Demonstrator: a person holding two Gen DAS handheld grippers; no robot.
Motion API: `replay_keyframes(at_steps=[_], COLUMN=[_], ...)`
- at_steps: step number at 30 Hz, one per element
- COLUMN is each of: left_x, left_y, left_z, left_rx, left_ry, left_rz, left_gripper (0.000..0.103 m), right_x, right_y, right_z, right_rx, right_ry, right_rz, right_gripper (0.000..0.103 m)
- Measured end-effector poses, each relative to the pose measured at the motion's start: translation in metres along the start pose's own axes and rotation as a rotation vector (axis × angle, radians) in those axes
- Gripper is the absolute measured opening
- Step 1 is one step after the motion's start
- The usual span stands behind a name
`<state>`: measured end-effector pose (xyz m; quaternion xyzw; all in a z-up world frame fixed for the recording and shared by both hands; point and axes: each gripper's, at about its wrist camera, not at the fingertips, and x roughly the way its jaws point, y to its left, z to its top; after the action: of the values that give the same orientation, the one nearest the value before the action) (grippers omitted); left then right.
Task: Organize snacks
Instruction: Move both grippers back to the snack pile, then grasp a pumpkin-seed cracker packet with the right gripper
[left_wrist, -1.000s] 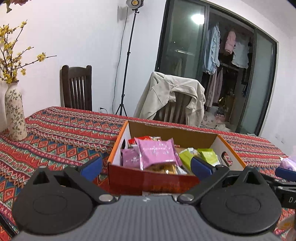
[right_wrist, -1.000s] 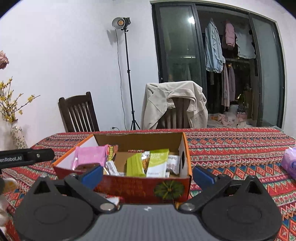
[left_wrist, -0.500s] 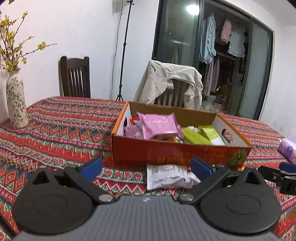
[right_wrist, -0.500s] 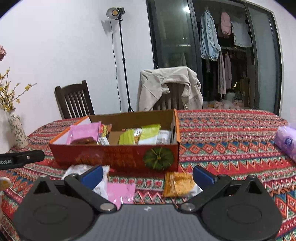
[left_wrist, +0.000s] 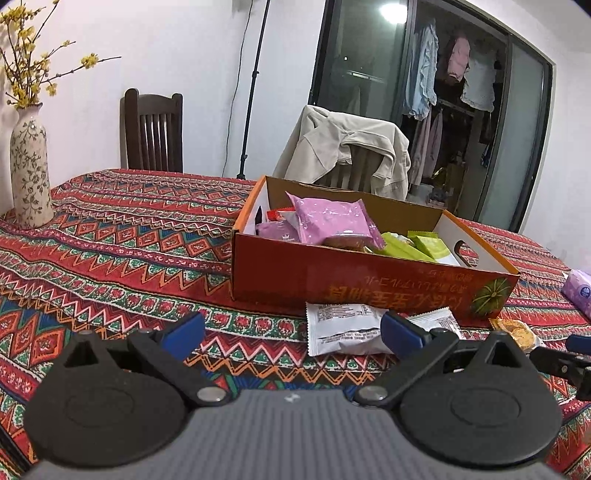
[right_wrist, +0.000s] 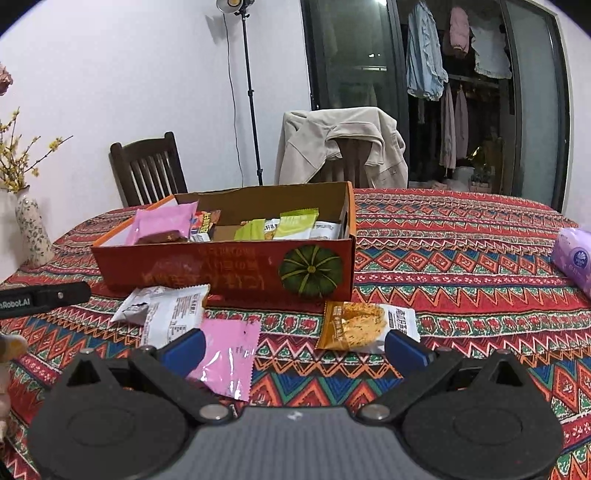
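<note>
An orange cardboard box (left_wrist: 332, 280) (right_wrist: 229, 266) with a pumpkin print stands on the patterned tablecloth, holding pink and green snack packets. In front of it lie loose snacks: a white packet (left_wrist: 341, 328) (right_wrist: 173, 314), a pink wrapper (right_wrist: 227, 354) and an orange cracker pack (right_wrist: 356, 325) (left_wrist: 513, 330). My left gripper (left_wrist: 291, 330) is open and empty, low over the cloth, its right pad beside the white packet. My right gripper (right_wrist: 293, 349) is open and empty too, above the pink wrapper and the cracker pack.
A flowered vase (left_wrist: 27, 173) (right_wrist: 33, 232) stands at the table's left edge. A purple tissue pack (right_wrist: 574, 256) (left_wrist: 578, 291) lies at the right. Two chairs (right_wrist: 147, 170) stand behind the table, one draped with a beige jacket (right_wrist: 340, 144). A light stand (right_wrist: 249, 92) stands by the wall.
Both grippers have pulled back from the box toward the near edge and dropped lower. The loose packets in front of the box came into view. Both stay open.
</note>
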<state>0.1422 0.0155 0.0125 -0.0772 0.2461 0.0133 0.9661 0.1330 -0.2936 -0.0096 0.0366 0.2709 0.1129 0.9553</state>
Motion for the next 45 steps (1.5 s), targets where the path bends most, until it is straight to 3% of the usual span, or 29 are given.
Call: replay_keyframes(at_steps=[16,23,30,35,40,42,45], left_x=[-0.001,-0.002,-0.002,-0.001,0.0,0.0,0.0], left_y=[0.006,0.008,0.01,0.012,0.012,0.012,0.011], left_z=[0.0,0.0,0.0,0.0,-0.001,0.0,-0.001], left_rx=[-0.04,-0.048,-0.062,-0.073,-0.079,-0.081,-0.079], left_ry=[-0.002,0.0,0.004,0.013,0.017,0.018,0.02], left_rz=[-0.012,-0.016,-0.023,-0.031,-0.029,-0.028,-0.027], left_gripper=[0.103,0.103,0.103,0.103,0.103,0.103,0.103], right_x=[0.009,0.046,0.087,0.087,0.078,0.071,0.06], right_y=[-0.023,-0.021,-0.03,-0.034,-0.037,-0.038,-0.041], right_z=[0.005,0.022,0.026,0.022,0.021,0.019,0.016], right_rx=[0.047,-0.004,0.015,0.033,0.043,0.051,0.074], right_ry=[0.055,0.146,0.215,0.2,0.175,0.164,0.138], right_rz=[-0.077,-0.116,-0.178,-0.165,-0.166,-0.152,-0.129], right_gripper=[0.101,0.101,0.089,0.089,0.064,0.062,0.047])
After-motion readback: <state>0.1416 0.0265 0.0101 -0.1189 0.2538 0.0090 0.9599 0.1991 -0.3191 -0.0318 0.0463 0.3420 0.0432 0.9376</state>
